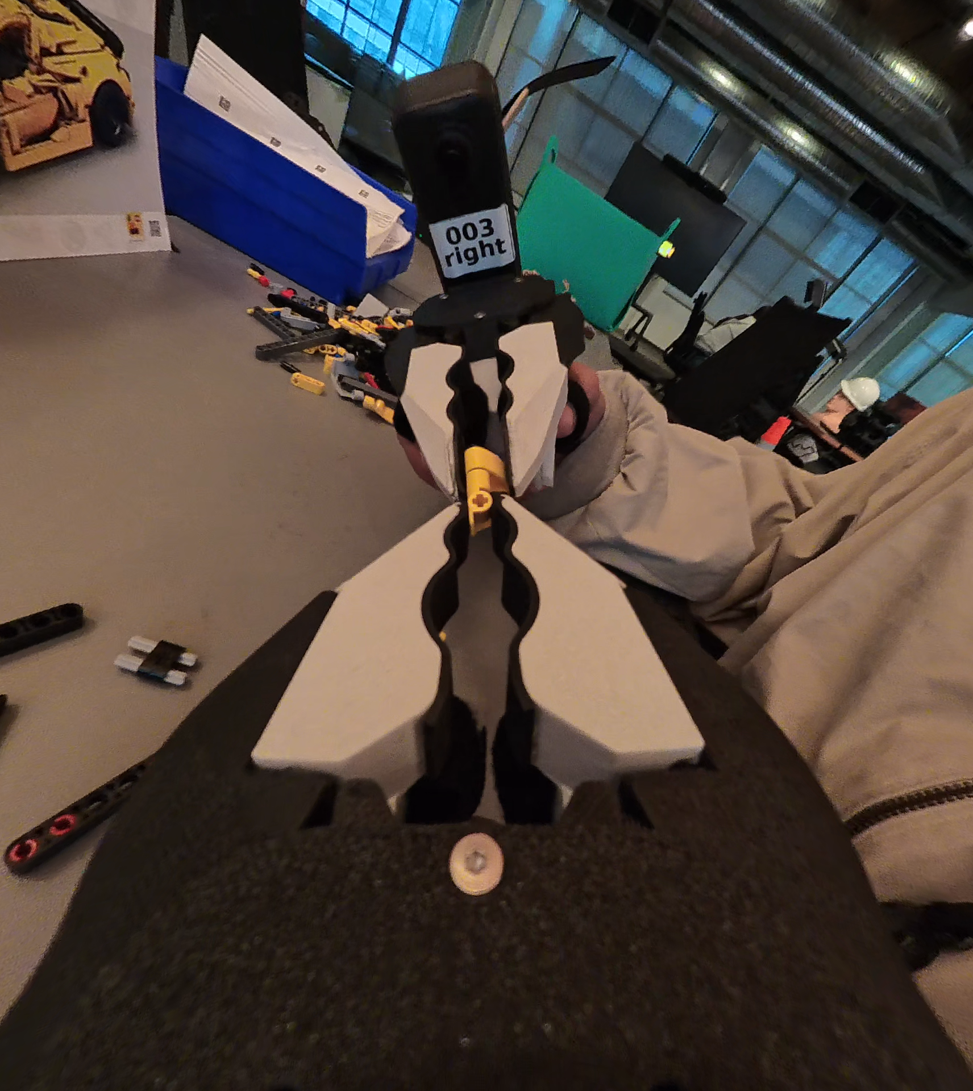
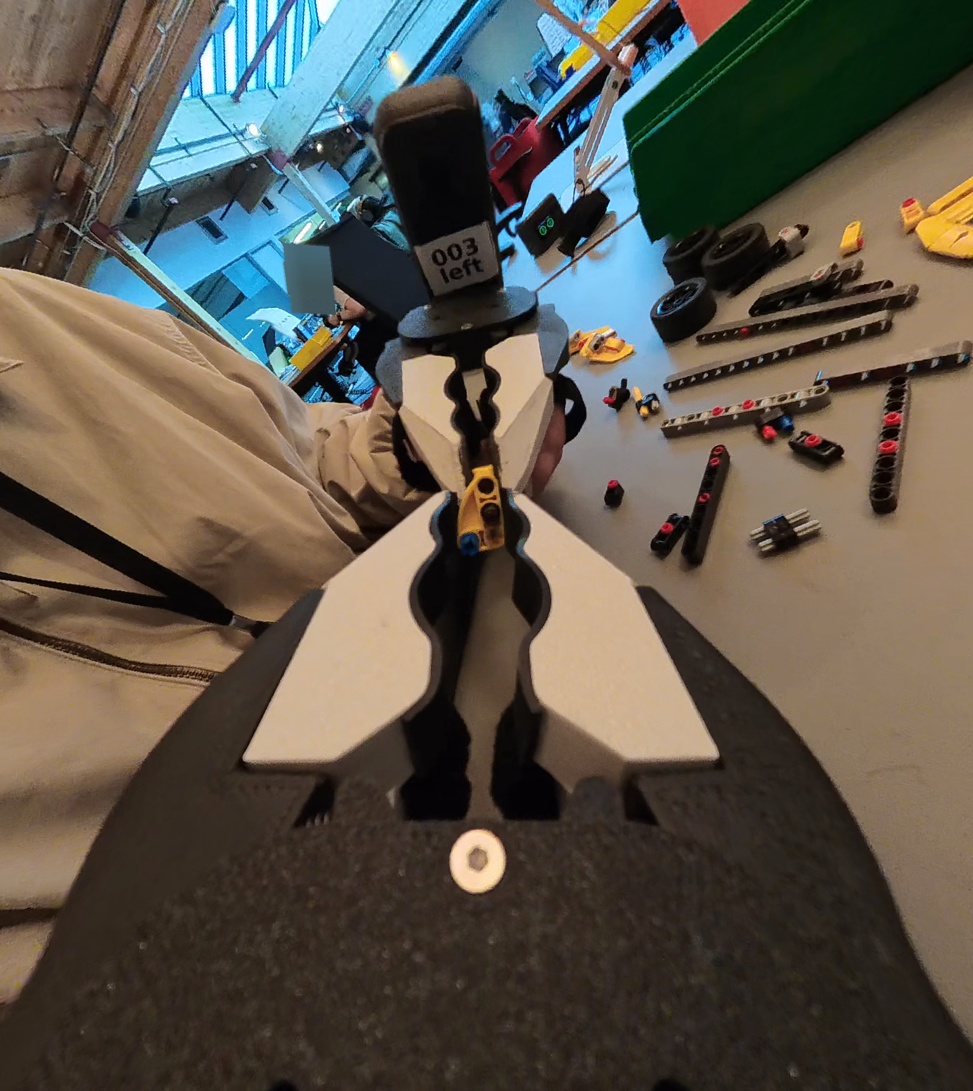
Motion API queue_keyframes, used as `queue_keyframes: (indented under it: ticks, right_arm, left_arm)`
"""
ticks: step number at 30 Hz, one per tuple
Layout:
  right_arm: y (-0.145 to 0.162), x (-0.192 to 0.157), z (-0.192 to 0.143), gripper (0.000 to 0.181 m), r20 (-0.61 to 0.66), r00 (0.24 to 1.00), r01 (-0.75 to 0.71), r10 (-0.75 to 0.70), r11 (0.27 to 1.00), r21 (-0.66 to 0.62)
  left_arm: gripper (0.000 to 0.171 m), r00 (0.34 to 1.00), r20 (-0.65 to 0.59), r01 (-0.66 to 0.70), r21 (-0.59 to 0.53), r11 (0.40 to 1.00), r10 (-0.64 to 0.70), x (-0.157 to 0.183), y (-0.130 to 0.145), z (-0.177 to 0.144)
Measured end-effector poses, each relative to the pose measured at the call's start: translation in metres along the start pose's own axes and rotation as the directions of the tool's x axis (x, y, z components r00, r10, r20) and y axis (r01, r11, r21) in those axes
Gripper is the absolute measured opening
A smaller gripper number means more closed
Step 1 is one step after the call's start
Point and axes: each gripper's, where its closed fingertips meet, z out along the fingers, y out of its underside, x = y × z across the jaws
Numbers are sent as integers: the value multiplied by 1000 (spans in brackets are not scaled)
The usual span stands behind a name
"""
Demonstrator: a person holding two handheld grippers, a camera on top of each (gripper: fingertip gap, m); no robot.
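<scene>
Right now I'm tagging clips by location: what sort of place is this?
Probably a big workshop hall with a toy-brick building table: loose beams and wheels on the grey table, ducts overhead, tall windows.

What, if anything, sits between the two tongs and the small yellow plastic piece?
Nothing visible. The left tongs and right tongs meet tip to tip in the air, both closed on the small yellow plastic connector piece. The loose black beams lie apart on the grey table.
</scene>
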Motion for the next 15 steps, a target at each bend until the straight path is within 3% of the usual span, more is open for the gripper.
queue_keyframes:
  ticks: [3,13,14,15]
  right_arm:
    - [-8,-4,1,15,7,998,57,-57,998,37]
    - [0,-4,-4,14,38,995,97,-96,995,-12]
    - [-19,0,-22,15,20,997,74,-76,992,105]
    - [-50,-1,-64,14,48,998,21,-37,954,301]
  left_arm:
    - [6,1000,-1,-26,31,999,26,3,-7,-3]
    - [6,982,49,-180,-65,982,183,5,7,-2]
    - [6,981,51,-183,-70,981,186,3,9,-8]
    - [6,982,76,-172,-48,984,175,-5,6,-20]
